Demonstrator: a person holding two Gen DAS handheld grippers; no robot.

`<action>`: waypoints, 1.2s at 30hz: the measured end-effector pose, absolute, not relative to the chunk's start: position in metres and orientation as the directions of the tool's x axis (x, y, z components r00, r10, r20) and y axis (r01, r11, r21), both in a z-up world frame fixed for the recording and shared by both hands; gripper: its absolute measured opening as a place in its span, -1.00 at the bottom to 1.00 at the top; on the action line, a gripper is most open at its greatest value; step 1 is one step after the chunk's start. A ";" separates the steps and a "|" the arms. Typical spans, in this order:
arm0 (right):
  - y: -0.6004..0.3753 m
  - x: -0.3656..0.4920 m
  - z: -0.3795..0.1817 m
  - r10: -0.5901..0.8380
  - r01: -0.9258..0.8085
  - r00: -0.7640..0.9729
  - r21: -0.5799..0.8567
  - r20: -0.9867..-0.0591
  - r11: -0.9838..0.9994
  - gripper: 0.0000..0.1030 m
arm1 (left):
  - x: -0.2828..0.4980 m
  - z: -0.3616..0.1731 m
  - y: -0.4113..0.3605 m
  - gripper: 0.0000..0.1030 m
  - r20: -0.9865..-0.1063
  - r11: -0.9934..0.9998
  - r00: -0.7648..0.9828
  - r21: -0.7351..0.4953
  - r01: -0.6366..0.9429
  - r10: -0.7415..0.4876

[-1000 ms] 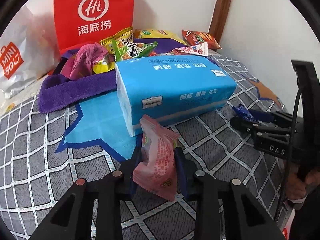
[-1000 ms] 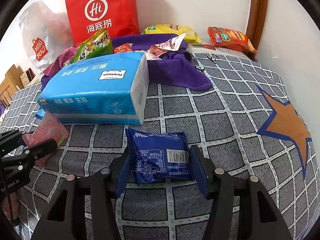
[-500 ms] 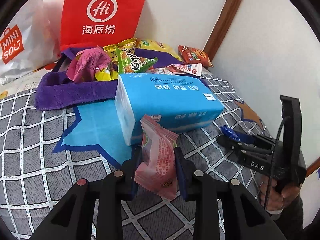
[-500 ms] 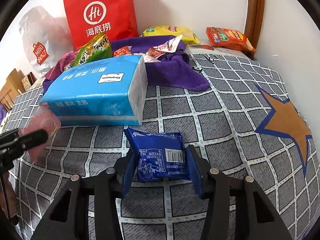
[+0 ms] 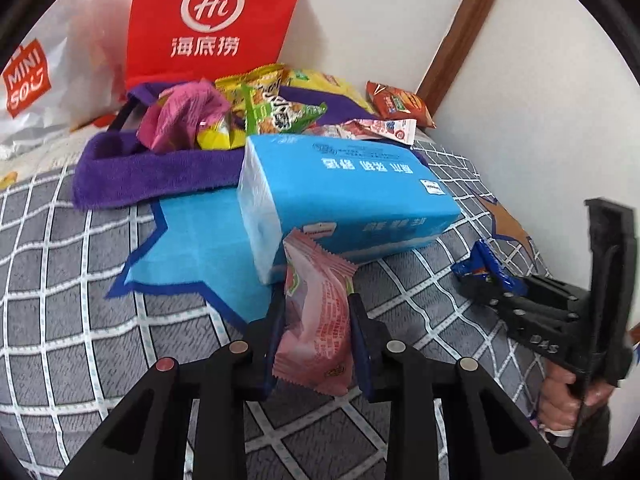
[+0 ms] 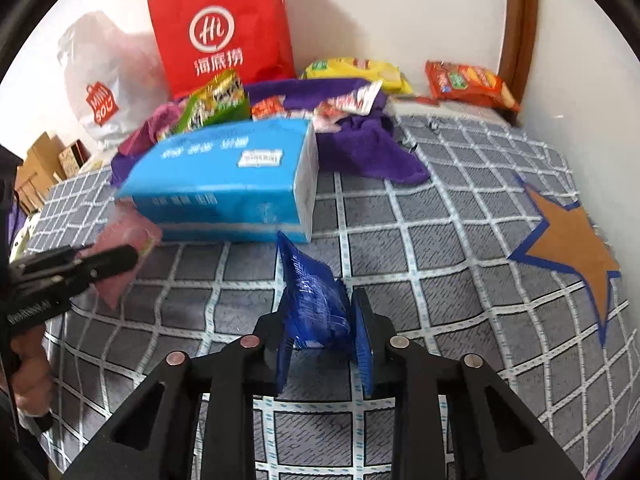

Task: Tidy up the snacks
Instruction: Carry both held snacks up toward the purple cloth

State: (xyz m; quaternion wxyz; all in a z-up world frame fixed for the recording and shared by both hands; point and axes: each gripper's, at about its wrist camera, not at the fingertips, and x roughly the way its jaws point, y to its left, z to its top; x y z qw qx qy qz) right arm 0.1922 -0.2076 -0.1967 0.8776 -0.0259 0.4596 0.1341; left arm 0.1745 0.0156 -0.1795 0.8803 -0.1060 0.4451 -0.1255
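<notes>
**A:** so both hands are loaded at once? Left gripper (image 5: pixel 316 320) has its fingers clamped flat on the pink packet (image 5: pixel 316 320), which stands on end between the pads, just off the bed (image 5: pixel 60 280).

**B:** yep. The right gripper (image 6: pixel 324 334) is closing on the blue packet (image 6: pixel 314 300), and the packet is already crumpling between the fingers. Grabbing across the narrow width makes sense to me, those foil bags slip if you pinch a corner.

**A:** both grippers point steeply down at the bedspread, side by side, just in front of the tissue pack (image 5: pixel 344 196). In the left view you can see a hand (image 5: pixel 568 396) wrapped round the right gripper's handle.

**B:** my guess is the tissue pack is kind of a divider. The rest of the snacks are heaped behind it on the purple towel (image 5: pixel 152 176), by the red bag (image 6: pixel 224 28).

**A:** so these two strays probably head for that heap or the bag. Can't tell which.
</notes>
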 end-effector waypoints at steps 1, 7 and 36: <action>-0.208 0.192 -0.200 0.192 -0.251 0.548 0.059 -0.814 0.966 -0.22 | 0.173 -0.178 0.017 -0.45 -0.761 0.948 0.570 -0.296 0.119 -0.309; -0.209 0.196 -0.207 0.178 -0.243 0.563 0.045 -0.807 0.969 -0.08 | 0.161 -0.170 0.025 -0.45 -0.774 0.957 0.569 -0.276 0.089 -0.277; -0.177 0.230 -0.079 0.284 -0.315 0.667 0.084 -0.689 0.945 -0.68 | 0.205 -0.065 0.053 -0.45 -0.724 0.958 0.660 -0.286 -0.026 -0.199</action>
